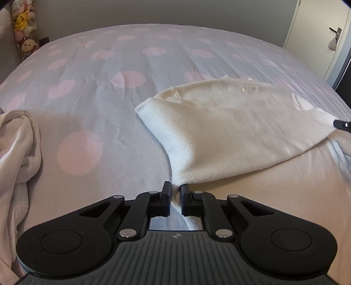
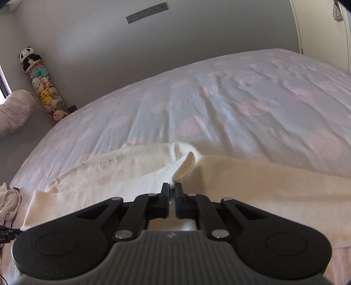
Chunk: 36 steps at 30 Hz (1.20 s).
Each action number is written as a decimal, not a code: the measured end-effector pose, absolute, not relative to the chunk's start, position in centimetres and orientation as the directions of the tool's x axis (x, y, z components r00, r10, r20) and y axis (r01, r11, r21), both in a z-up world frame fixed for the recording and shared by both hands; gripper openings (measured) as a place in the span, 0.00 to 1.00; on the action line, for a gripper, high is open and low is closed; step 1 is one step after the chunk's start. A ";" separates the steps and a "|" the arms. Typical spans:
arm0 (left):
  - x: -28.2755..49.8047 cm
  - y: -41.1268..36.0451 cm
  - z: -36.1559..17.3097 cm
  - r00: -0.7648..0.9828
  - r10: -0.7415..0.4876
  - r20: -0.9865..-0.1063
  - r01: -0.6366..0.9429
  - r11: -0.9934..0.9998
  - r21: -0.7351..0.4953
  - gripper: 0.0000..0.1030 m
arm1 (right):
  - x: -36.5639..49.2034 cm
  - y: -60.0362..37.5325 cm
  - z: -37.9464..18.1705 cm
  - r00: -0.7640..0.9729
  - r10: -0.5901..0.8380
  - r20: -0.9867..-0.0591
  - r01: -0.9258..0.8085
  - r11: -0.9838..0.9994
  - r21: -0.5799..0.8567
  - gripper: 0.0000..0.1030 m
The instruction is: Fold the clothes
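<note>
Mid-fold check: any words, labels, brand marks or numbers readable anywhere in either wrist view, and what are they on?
No readable text in either view.
Left tool, shut on the cream garment: small round emblem on its grey body, a symbol, no letters.
Right tool, also shut on the garment: small pale mark on its grey body, too blurred to read.
Grey wall strip: only dots, no lettering.
Plush toy column: no legible tags.

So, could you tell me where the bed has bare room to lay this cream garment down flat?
The polka-dot bedspread lies bare beyond the cream garment, toward the wall, and between it and the pink clothes on the left. It is crowded at that pile and under the garment, which both grippers pinch.
</note>
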State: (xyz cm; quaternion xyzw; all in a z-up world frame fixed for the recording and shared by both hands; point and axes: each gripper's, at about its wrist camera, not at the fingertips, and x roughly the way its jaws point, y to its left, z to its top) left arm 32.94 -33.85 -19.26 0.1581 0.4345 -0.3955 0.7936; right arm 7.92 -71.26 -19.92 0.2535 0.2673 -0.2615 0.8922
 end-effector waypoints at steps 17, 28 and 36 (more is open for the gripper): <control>32.6 -33.6 -16.0 0.335 -0.469 -0.817 0.786 0.617 -0.032 0.23 | 5.0 -68.6 -22.4 0.694 -0.431 -0.577 0.651 0.718 0.247 0.13; 33.5 -40.1 -18.4 0.374 -0.444 -0.814 0.786 0.618 0.024 0.01 | 6.9 -65.9 -22.9 0.750 -0.411 -0.519 0.522 0.849 0.083 0.18; 35.7 -38.3 -19.7 0.416 -0.369 -0.831 0.730 0.681 0.063 0.00 | 7.3 -66.1 -23.0 0.752 -0.418 -0.510 0.531 0.842 0.093 0.19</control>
